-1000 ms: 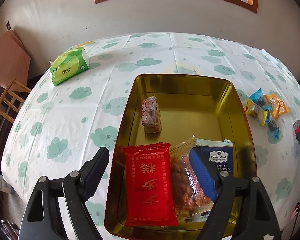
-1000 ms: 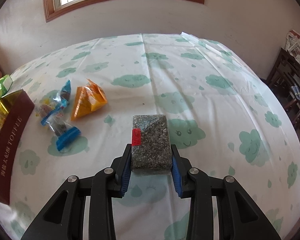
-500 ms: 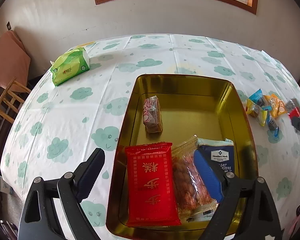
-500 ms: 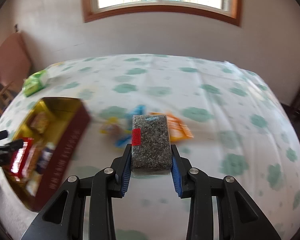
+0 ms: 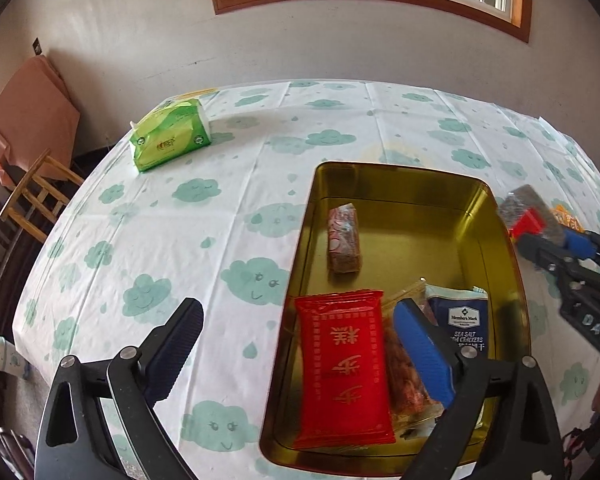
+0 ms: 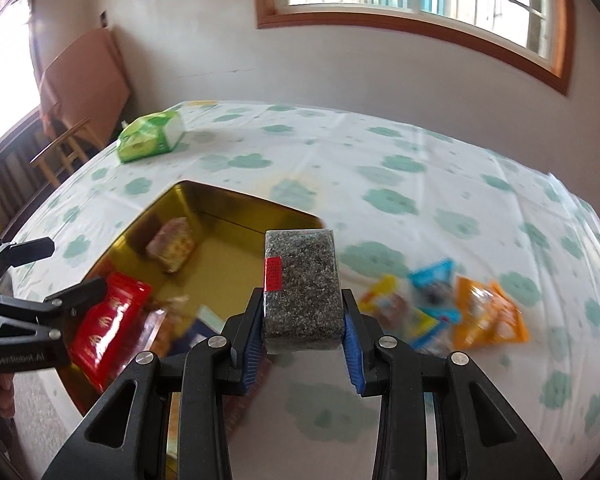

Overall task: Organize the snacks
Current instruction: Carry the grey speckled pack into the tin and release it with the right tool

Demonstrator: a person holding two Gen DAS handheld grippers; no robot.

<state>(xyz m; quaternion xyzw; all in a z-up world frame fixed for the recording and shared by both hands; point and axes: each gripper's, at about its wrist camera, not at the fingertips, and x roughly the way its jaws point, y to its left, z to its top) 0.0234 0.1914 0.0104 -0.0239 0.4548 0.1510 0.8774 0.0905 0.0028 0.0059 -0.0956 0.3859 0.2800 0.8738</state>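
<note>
My right gripper [image 6: 302, 300] is shut on a grey speckled snack bar [image 6: 300, 280] with a red label, held above the tablecloth at the right rim of the gold tin [image 6: 236, 200]. From the left wrist view the bar [image 5: 528, 204] hangs just right of the tin [image 5: 400, 176]. In the tin lie a pink-wrapped bar [image 5: 343, 236], a red packet [image 5: 342, 368], a clear peanut packet [image 5: 404, 376] and a blue cracker packet [image 5: 464, 320]. My left gripper [image 5: 296, 312] hovers over the tin's near left corner, its jaws opening and pressing on nothing.
Loose orange [image 6: 484, 312], blue [image 6: 432, 280] and yellow [image 6: 384, 300] snack packets lie on the cloud-print tablecloth right of the tin. A green tissue pack [image 5: 170, 140] sits at the far left. A wooden chair [image 5: 36, 196] stands beyond the table's left edge.
My right gripper has carried the grey bar leftward from the loose snacks to the tin's right rim. The left gripper's jaws have spread wider while staying in place.
</note>
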